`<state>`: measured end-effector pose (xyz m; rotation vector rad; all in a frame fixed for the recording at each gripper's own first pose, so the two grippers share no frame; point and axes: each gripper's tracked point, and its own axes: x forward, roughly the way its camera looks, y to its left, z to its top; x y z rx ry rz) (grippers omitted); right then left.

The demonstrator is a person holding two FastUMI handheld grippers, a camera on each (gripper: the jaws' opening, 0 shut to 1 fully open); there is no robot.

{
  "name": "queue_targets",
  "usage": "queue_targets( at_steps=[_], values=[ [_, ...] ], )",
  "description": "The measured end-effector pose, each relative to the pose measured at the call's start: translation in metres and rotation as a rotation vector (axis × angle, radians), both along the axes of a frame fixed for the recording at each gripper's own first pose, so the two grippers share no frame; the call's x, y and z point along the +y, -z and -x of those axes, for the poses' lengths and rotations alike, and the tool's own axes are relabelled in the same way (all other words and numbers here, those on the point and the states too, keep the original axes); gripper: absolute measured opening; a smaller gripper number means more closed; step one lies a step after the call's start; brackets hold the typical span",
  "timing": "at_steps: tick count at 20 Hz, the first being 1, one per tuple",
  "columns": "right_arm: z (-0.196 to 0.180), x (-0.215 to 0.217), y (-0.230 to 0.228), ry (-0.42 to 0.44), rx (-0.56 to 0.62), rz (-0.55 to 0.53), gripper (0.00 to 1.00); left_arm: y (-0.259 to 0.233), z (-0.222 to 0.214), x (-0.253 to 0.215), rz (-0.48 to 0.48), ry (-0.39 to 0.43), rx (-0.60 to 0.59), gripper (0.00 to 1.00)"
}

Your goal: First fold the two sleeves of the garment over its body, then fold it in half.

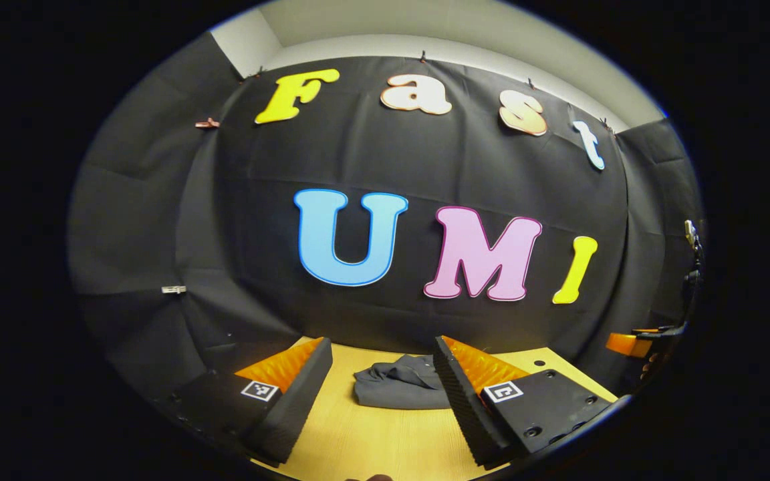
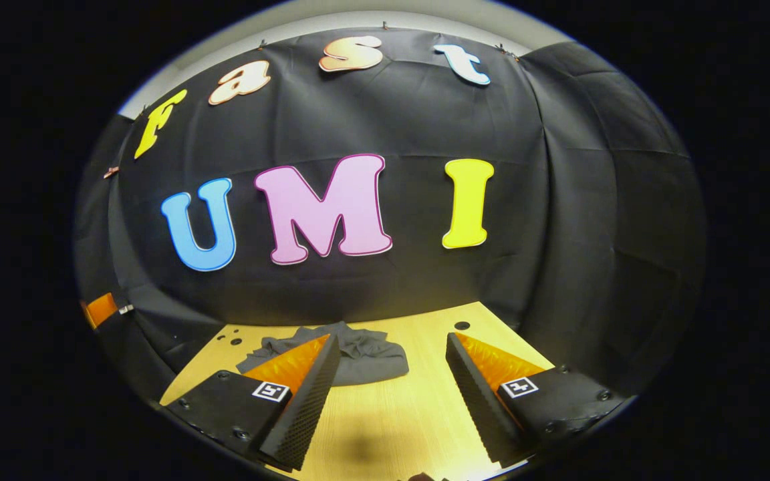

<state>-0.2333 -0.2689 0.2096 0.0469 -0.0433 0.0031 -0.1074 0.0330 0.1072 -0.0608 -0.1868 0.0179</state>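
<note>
The dark grey garment [image 1: 398,387] lies on the light wooden table [image 1: 371,441] near the booth's far wall, low in the middle of the left gripper view and partly behind that gripper's right finger. In the right gripper view it sits lower left of centre [image 2: 365,357], its near edge rounded, its surface rumpled, a lobe of cloth trailing toward the left. Whether that lobe is a sleeve cannot be told, nor whether the sleeves lie over the body.

The left gripper [image 1: 381,391] is held above the table short of the cloth, jaws spread wide with nothing between them. The right gripper [image 2: 392,387] is likewise released and empty, with bare wood in its gap and the garment just beyond its left finger.

The compact heap would fit a garment waiting to be spread and folded, and equally one already folded and set down loosely; the frames do not settle which. If folding is the work in hand, doing it well would call for finding each sleeve's cuff by sight before closing on it, pinching a single layer rather than a bunch, and keeping the body flat on the wood so a fold lands square. The rumpled, soft cloth would likely drag and bunch if pulled low across the table.
</note>
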Motion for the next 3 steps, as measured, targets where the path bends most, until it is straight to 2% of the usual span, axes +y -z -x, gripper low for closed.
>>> queue_targets(
  at_steps=[3],
  values=[
    [0.036, 0.007, 0.027, -0.022, 0.022, 0.007, 0.98, 0.028, 0.035, -0.003, 0.014, -0.027, -0.002, 0.96]
  ],
)
